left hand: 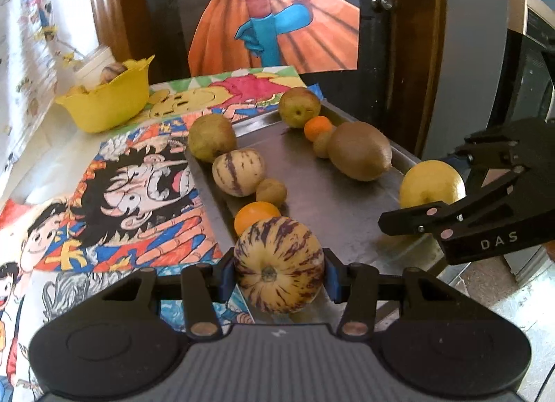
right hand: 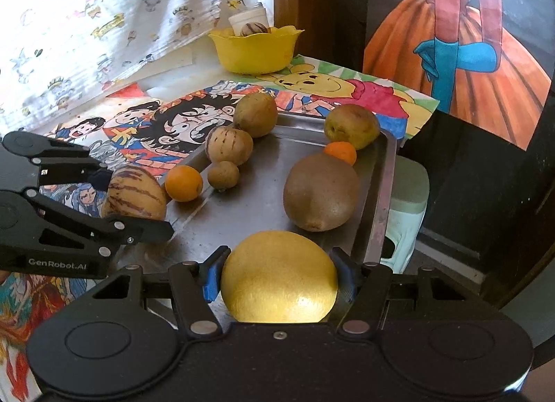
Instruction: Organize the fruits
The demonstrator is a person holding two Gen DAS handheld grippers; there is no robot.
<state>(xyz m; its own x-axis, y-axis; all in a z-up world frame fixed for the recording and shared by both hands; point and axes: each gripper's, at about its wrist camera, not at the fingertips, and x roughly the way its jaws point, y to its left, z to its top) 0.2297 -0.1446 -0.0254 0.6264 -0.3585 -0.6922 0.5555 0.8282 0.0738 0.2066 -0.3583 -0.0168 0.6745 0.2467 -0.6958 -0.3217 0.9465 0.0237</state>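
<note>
Gripping on both sides now: the left gripper (left hand: 279, 271) has its blue pads clamped on a cream, purple-streaked round melon (left hand: 278, 265) at the near left end of the steel tray (left hand: 312, 193), right behind a small orange (left hand: 256, 216). The right gripper (right hand: 279, 275) is clamped on a big smooth yellow citrus fruit (right hand: 279, 277) at the tray's near right end, just in front of a large brown kiwi (right hand: 321, 192). A yellow scalloped plastic bowl (right hand: 255, 51) sits well back on the cartoon-print cloth (left hand: 138, 193).

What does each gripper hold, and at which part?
Left gripper holds the striped melon by its two sides; right gripper holds the yellow fruit by its sides.
</note>
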